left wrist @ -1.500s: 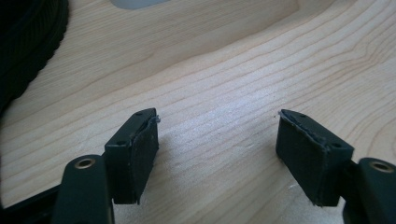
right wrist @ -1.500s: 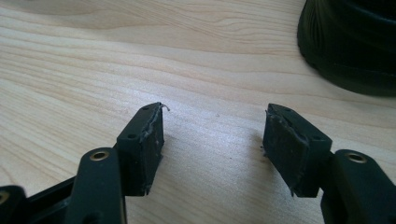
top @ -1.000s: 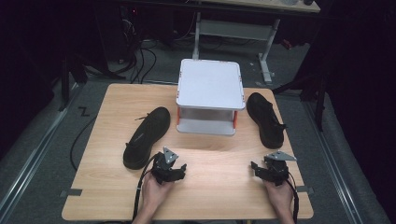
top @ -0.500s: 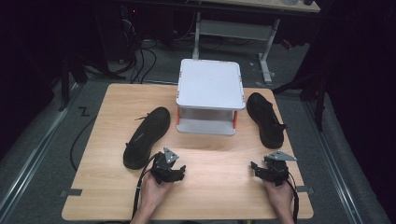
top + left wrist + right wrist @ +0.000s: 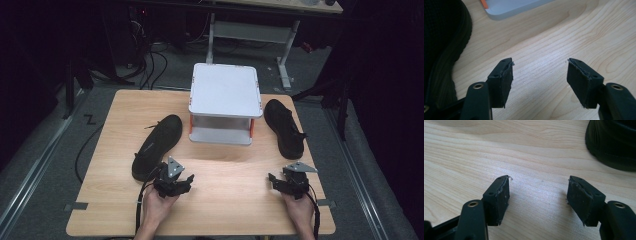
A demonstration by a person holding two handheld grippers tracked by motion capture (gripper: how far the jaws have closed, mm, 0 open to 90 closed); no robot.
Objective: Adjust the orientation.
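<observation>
Shoes are what I'm after: the left shoe (image 5: 155, 145) lies at centre left of the high view, toe slanting up toward the rack (image 5: 225, 102), and the right shoe (image 5: 283, 127) lies at right of centre, just beside the rack's other side. Both rest on the table (image 5: 225, 200).

My left gripper (image 5: 174, 184) sits at lower left, just below the left shoe's heel, its jaws apart with nothing between them, only bare wood; they have just been closing a little. In the left gripper view the left shoe (image 5: 441, 45) fills the left edge, close to my left finger (image 5: 502, 82). To take it well, I judge I should swing toward the heel, spread wide again, straddle the rim at the collar, and close firmly before lifting.

My right gripper (image 5: 290, 184) rests at lower right, jaws spread and empty, the right shoe (image 5: 614, 145) up in its view's right corner.

Against the earlier frame, my left gripper has lifted slightly and edged toward the shoe; the right one has not moved, nor have the shoes or rack.
</observation>
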